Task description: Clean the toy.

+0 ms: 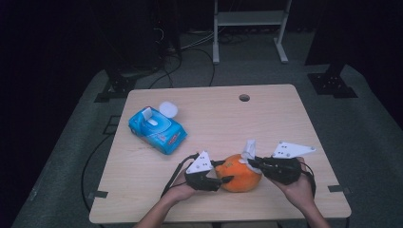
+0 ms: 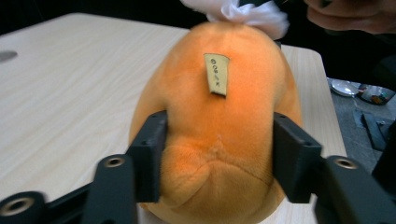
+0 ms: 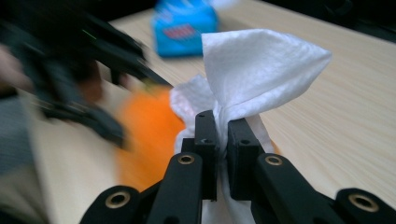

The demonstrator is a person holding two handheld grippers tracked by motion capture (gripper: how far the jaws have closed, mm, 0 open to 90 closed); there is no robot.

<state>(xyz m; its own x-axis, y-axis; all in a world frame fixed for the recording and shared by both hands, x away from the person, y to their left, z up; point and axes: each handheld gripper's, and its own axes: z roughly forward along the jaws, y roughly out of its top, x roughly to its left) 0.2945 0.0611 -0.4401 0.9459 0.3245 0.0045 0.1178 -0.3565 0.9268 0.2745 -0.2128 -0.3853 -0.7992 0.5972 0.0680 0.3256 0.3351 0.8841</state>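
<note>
Your left gripper (image 2: pixel 217 158) clamps the orange plush (image 2: pixel 219 126) between its jaws; small tan tag (image 2: pixel 217 74) ahead, print unreadable. Your right gripper (image 3: pixel 223 140) pinches the white wipe (image 3: pixel 257 70) against the plush's far end. Blue wipes pack (image 1: pixel 157 128) beyond, lettering illegible.

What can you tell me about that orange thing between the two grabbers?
The orange plush toy is a rounded, fuzzy, soft-looking lump lying on the wooden table near the front edge. A small tan fabric label is sewn to it. The left gripper has a jaw on either side of it, while a white wipe, pinched by the right gripper, rests against its far end.
</note>
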